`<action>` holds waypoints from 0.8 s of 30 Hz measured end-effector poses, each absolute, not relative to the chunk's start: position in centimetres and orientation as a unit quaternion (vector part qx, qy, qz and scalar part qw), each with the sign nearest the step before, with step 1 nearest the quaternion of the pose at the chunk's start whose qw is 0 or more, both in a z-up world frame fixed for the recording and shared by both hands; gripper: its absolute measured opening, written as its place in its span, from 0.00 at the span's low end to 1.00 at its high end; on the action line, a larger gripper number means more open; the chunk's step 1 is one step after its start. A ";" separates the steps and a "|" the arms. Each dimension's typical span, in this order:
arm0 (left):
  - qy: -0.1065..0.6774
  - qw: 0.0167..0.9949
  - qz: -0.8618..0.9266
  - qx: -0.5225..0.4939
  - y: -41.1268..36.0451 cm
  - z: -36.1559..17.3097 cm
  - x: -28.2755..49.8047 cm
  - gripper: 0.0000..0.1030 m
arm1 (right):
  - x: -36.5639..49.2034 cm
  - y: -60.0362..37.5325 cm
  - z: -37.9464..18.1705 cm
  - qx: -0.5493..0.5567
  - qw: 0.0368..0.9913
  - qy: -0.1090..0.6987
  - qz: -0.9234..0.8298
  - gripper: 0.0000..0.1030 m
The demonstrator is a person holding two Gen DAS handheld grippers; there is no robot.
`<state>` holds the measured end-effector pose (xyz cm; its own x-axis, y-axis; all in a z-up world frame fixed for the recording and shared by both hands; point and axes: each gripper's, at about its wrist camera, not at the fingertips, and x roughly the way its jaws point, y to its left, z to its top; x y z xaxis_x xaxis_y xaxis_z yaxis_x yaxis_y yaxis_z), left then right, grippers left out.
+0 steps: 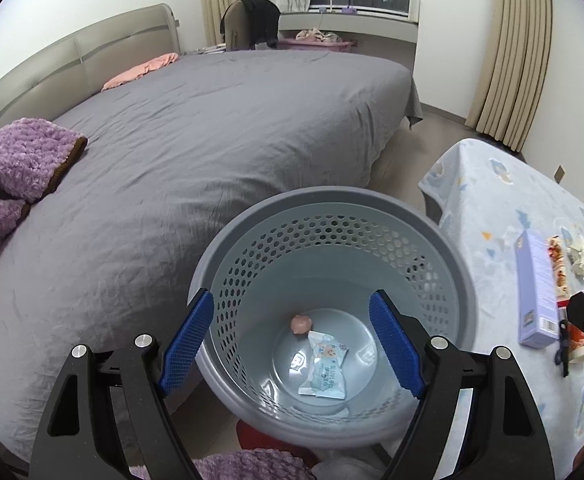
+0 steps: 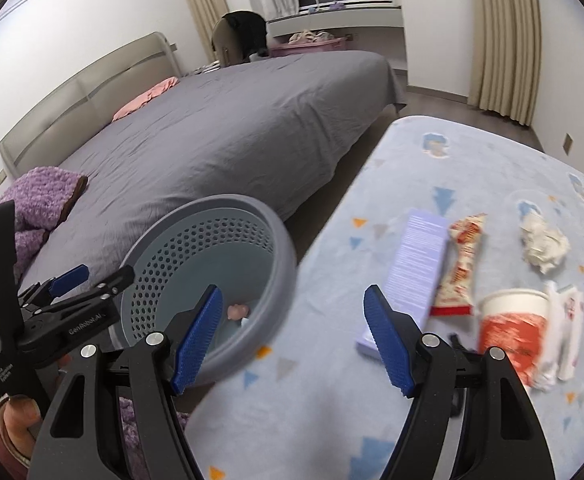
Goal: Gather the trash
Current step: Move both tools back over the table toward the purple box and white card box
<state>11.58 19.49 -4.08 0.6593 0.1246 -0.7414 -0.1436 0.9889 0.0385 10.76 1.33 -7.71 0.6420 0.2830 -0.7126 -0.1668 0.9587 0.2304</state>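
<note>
A grey perforated bin (image 1: 334,208) stands between the bed and a table; it also shows in the right wrist view (image 2: 283,256). Inside lie a light-blue wrapper (image 1: 326,368) and a small pink lump (image 1: 300,323). My left gripper (image 1: 292,344) is open and empty above the bin. On the table lie a lilac box (image 2: 416,264), a red-and-white snack wrapper (image 2: 462,264), a crumpled tissue (image 2: 544,244), a red paper cup (image 2: 512,328) and a white packet (image 2: 564,332). My right gripper (image 2: 292,340) is open and empty over the table's near left edge.
A large bed with a grey cover (image 1: 195,152) fills the left, with a purple fluffy blanket (image 1: 15,168) on it. The table wears a pale blue patterned cloth (image 2: 412,168). Curtains (image 1: 512,52) hang at the right wall.
</note>
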 end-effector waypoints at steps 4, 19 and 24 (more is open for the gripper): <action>0.401 0.914 0.061 -0.015 17.8 -3.1 10.4 0.76 | 8.9 -0.8 -7.4 0.082 0.905 0.401 0.117 0.68; 0.408 0.913 -0.026 -0.008 7.7 -2.9 7.4 0.76 | 3.4 -10.4 -8.4 0.103 0.907 0.405 0.051 0.68; 0.417 0.908 -0.046 0.002 4.9 -3.8 7.7 0.76 | 2.6 -14.1 -9.6 0.107 0.904 0.413 0.023 0.68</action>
